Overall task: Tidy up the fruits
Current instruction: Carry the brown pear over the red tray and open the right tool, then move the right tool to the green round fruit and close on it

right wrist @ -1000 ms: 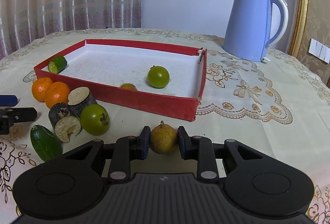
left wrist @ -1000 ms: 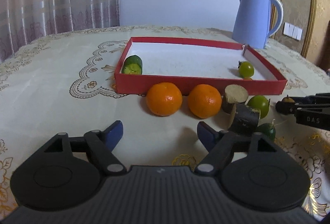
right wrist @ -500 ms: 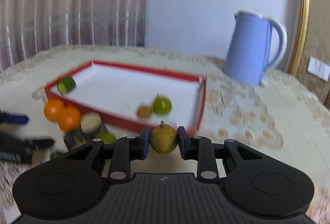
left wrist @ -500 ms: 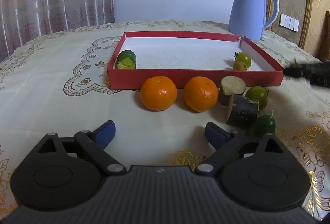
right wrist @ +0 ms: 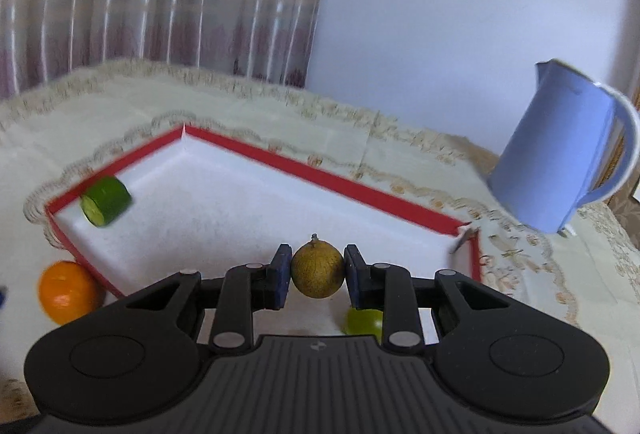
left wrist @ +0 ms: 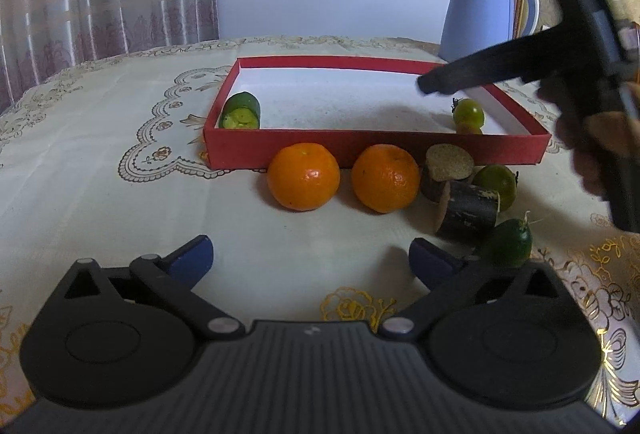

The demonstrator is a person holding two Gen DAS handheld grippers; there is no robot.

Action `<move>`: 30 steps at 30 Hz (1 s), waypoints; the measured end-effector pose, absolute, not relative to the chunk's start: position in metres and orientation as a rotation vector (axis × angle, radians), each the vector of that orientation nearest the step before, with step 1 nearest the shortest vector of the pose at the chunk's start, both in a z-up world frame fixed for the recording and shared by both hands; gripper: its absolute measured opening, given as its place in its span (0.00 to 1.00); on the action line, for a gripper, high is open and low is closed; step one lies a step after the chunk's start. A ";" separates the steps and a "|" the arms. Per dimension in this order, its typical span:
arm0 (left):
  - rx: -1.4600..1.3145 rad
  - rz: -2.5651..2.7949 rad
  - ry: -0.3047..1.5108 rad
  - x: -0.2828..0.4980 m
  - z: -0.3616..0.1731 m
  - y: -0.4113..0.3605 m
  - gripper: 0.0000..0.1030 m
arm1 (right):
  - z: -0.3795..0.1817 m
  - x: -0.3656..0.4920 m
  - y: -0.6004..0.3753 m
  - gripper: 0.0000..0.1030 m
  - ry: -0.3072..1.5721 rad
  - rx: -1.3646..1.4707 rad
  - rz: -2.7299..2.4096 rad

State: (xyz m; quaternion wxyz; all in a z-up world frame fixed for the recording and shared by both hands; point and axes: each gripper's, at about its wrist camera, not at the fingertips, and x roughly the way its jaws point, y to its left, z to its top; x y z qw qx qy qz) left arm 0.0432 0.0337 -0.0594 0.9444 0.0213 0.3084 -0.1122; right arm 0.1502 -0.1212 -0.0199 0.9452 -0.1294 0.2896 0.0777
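- While a brown round fruit (right wrist: 317,269) sits pinched between the blue pads (right wrist: 281,276) of the right gripper (right wrist: 317,274), it hangs above the white floor of the red tray (right wrist: 328,176), near the tray's front right part; these jaws are nearly closed, firm on the fruit.
- Seen from the left wrist, the right gripper (left wrist: 436,84) reaches in over the tray's right end, a hand (left wrist: 604,138) behind it.
- Already in the tray: a cut cucumber piece (left wrist: 240,111) at the left end and a small green fruit (left wrist: 468,113) at the right end, with a brownish one half hidden just beside it.
- Outside the tray, on the bench (left wrist: 120,202) along its front wall: two oranges (left wrist: 303,176), two dark cut stem pieces (left wrist: 466,208), a green fruit (left wrist: 496,186) behind them and a whole small cucumber (left wrist: 508,242) nearest the camera.
- Left gripper (left wrist: 310,258): its jaws have just been opening and now stand wide apart, nothing between them, low over the bench in front of the oranges.
- Step in hand, by the look of it: the carry of the brown fruit into the tray, with the left side readying a pick.
- Next move likely calls for lowering the brown fruit to the tray floor before letting go, since a round fruit dropped from height may roll; the left jaws need to straddle one orange squarely without nudging its neighbour.
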 end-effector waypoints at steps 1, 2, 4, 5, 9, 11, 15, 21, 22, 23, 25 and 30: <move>0.042 -0.229 0.628 0.043 -0.059 0.034 1.00 | -0.023 0.154 -0.120 0.27 0.603 -0.254 0.165; 0.041 -0.230 0.629 0.043 -0.059 0.034 1.00 | -0.025 0.155 -0.120 0.27 0.616 -0.239 0.176; 0.041 -0.230 0.629 0.043 -0.059 0.034 1.00 | -0.025 0.154 -0.120 0.27 0.621 -0.228 0.181; 0.040 -0.230 0.629 0.043 -0.059 0.034 1.00 | -0.024 0.151 -0.119 0.27 0.614 -0.231 0.182; 0.038 -0.231 0.629 0.043 -0.060 0.034 1.00 | -0.013 0.125 -0.129 0.27 0.559 -0.217 0.173; 0.041 -0.231 0.630 0.044 -0.060 0.034 1.00 | -0.007 0.109 -0.139 0.27 0.552 -0.175 0.185; 0.042 -0.230 0.631 0.044 -0.060 0.033 1.00 | -0.007 0.071 -0.160 0.27 0.541 -0.125 0.181; 0.044 -0.229 0.632 0.044 -0.061 0.033 1.00 | -0.022 0.032 -0.187 0.27 0.587 -0.057 0.171; 0.045 -0.229 0.632 0.044 -0.061 0.033 1.00 | -0.025 0.028 -0.190 0.27 0.600 -0.039 0.179; 0.045 -0.229 0.632 0.044 -0.061 0.033 1.00 | -0.027 0.026 -0.192 0.27 0.612 -0.025 0.192; 0.045 -0.229 0.632 0.044 -0.061 0.033 1.00 | -0.031 0.023 -0.191 0.27 0.623 -0.024 0.205; 0.046 -0.228 0.632 0.044 -0.061 0.033 1.00 | -0.036 0.018 -0.182 0.27 0.637 -0.051 0.263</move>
